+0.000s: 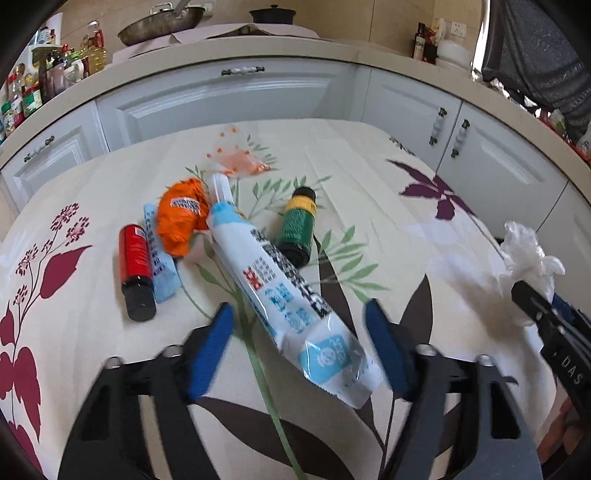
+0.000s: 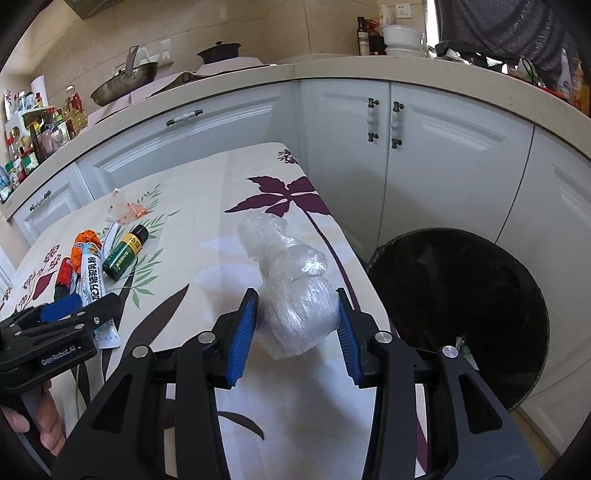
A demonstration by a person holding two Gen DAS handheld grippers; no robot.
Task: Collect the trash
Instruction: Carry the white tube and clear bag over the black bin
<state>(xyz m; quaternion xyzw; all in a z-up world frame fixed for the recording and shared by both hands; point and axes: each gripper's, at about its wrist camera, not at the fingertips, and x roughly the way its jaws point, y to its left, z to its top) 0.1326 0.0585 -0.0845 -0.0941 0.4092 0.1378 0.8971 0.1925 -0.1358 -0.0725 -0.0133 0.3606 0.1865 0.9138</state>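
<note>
My left gripper (image 1: 299, 332) is open, its blue pads on either side of the near end of a long white and blue packet (image 1: 280, 288) lying on the flowered tablecloth (image 1: 369, 166). Beyond it lie a red bottle (image 1: 135, 271), a crumpled orange wrapper (image 1: 181, 218), a light blue sachet (image 1: 160, 258), a green bottle (image 1: 299, 225) and a clear wrapper with orange dots (image 1: 236, 158). My right gripper (image 2: 295, 325) is shut on a crumpled clear plastic bag (image 2: 291, 291), held above the table's right edge. The bag also shows in the left wrist view (image 1: 524, 266).
A black-lined trash bin (image 2: 461, 314) stands on the floor right of the table, below my right gripper. White cabinets (image 2: 406, 166) and a counter with a pan (image 1: 162, 24), pot and bottles run behind the table. The left gripper shows at the left of the right wrist view (image 2: 59, 314).
</note>
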